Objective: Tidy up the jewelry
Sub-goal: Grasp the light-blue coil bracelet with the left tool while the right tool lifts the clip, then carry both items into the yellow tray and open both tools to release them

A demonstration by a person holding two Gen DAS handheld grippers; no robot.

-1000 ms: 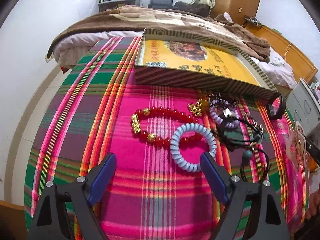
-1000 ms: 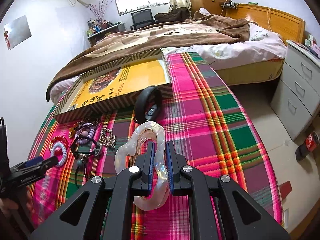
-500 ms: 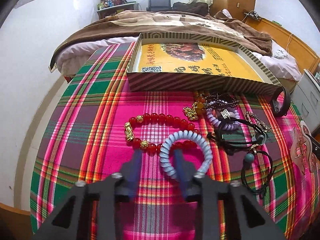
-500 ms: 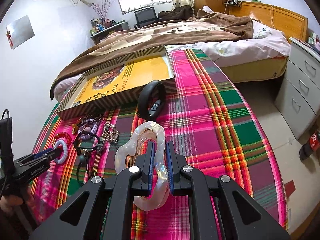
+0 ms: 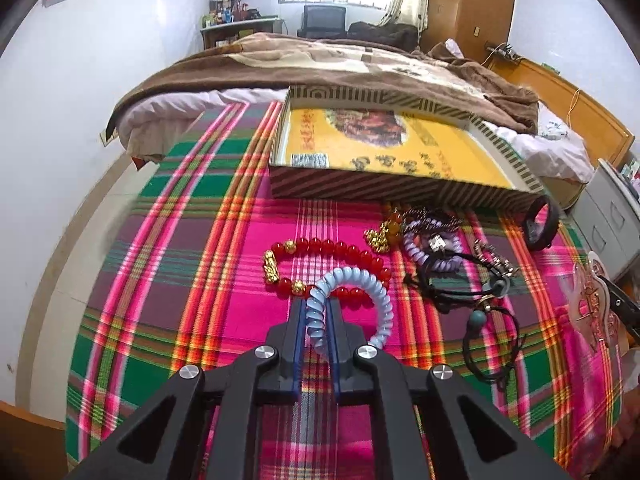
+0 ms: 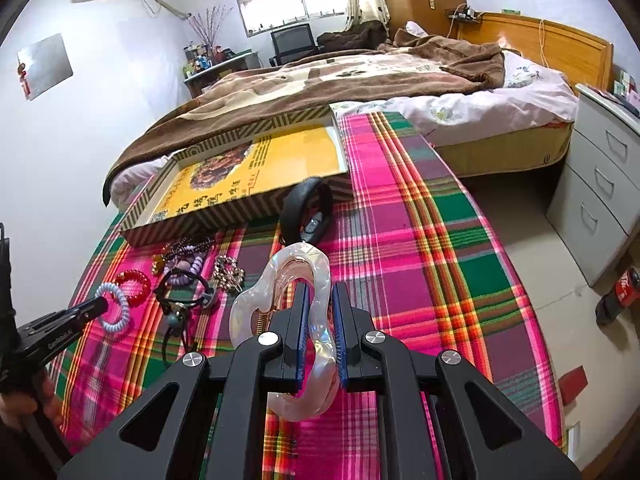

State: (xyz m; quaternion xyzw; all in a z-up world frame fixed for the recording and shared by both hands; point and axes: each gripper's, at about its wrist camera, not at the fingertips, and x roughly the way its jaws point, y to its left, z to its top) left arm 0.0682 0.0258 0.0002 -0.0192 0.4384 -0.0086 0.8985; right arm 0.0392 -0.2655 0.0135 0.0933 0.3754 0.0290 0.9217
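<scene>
two grips, both easy to lose

while both hands are loaded, the risks sit at the jaws. the left gripper (image 5: 316, 320) is nearly closed on one side of the blue coil (image 5: 360, 284); the rest of the loop hangs out ahead and to the right of the jaws, just over the red beads (image 5: 320, 248). springy coil could stretch or squirm out of so thin a pinch, or drag the beads if it snags them on the way up. the right gripper (image 6: 319, 332) is clamped on the pearly clip (image 6: 296, 280), which stands up ahead of and below the jaws. its glossy curve may twist or slide under squeeze. the box (image 5: 384, 188) lies well ahead of both jaws, so either piece could drop on the cloth (image 5: 200, 280) in transit.
</scene>
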